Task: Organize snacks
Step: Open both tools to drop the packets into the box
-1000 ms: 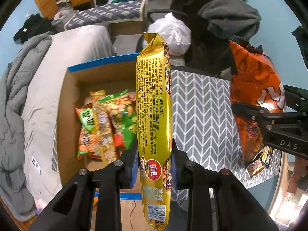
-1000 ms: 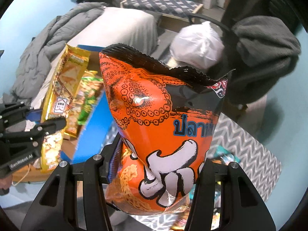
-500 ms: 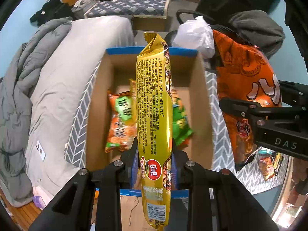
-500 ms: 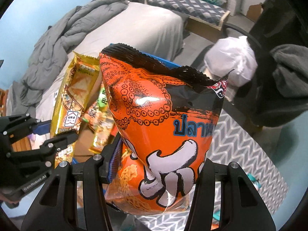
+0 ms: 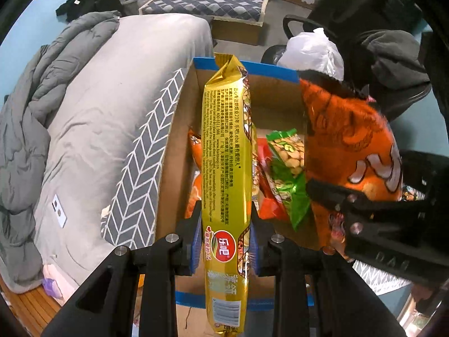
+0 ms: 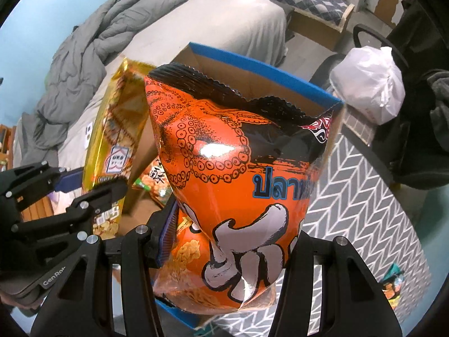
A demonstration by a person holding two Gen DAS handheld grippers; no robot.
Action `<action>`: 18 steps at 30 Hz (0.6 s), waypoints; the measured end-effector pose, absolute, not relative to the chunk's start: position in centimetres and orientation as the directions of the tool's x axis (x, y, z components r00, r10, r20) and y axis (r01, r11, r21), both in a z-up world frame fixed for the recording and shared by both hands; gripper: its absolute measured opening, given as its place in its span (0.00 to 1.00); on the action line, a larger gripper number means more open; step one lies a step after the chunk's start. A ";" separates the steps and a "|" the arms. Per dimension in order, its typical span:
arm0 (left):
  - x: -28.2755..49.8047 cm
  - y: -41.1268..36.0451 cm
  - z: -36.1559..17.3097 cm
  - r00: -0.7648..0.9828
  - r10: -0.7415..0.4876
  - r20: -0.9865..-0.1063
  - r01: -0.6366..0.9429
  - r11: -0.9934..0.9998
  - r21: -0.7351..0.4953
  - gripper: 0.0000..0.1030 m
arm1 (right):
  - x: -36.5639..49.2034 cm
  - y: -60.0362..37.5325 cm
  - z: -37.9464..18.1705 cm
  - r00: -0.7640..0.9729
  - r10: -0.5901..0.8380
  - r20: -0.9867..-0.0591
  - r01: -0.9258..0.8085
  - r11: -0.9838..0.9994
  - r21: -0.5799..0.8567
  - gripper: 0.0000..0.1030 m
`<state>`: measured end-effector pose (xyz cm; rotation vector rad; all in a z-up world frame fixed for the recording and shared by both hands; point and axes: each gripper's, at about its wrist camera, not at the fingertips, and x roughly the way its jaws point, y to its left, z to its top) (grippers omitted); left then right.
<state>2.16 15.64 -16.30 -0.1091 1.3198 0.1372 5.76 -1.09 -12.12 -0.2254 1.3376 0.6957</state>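
My left gripper [image 5: 226, 241] is shut on a long gold snack packet [image 5: 227, 151], held upright above the open cardboard box [image 5: 174, 146] with blue-taped rims. Several snack bags [image 5: 286, 168] lie on the box floor. My right gripper [image 6: 227, 241] is shut on a puffy orange chip bag [image 6: 238, 185] printed with an octopus, hanging over the box's right part. In the right wrist view the gold packet [image 6: 112, 140] and the left gripper [image 6: 92, 185] sit at the left, over the box [image 6: 252, 64]. In the left wrist view the orange bag [image 5: 348, 146] fills the right side.
The box rests on a grey chevron cloth [image 6: 364, 196] beside a bed with a grey duvet [image 5: 36, 112]. A white plastic bag [image 6: 370, 84] and a dark chair [image 5: 393, 64] stand behind. A loose snack [image 6: 393, 283] lies on the cloth at the right.
Both grippers have carried their bags sideways and a little down, from beside the box to over its opening. Neither grip has changed.
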 end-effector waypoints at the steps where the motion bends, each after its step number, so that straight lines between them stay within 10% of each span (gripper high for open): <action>1: 2.1 15.8 -16.4 0.243 0.037 -0.969 -0.162 0.987 -0.003 0.27 | 5.7 -0.9 -12.3 0.064 0.330 -0.942 -0.576 0.783 0.235 0.50; 18: 3.5 16.3 -15.6 0.262 0.024 -0.965 -0.153 0.988 -0.017 0.27 | 6.1 -0.9 -11.8 0.082 0.318 -0.944 -0.532 0.816 0.229 0.67</action>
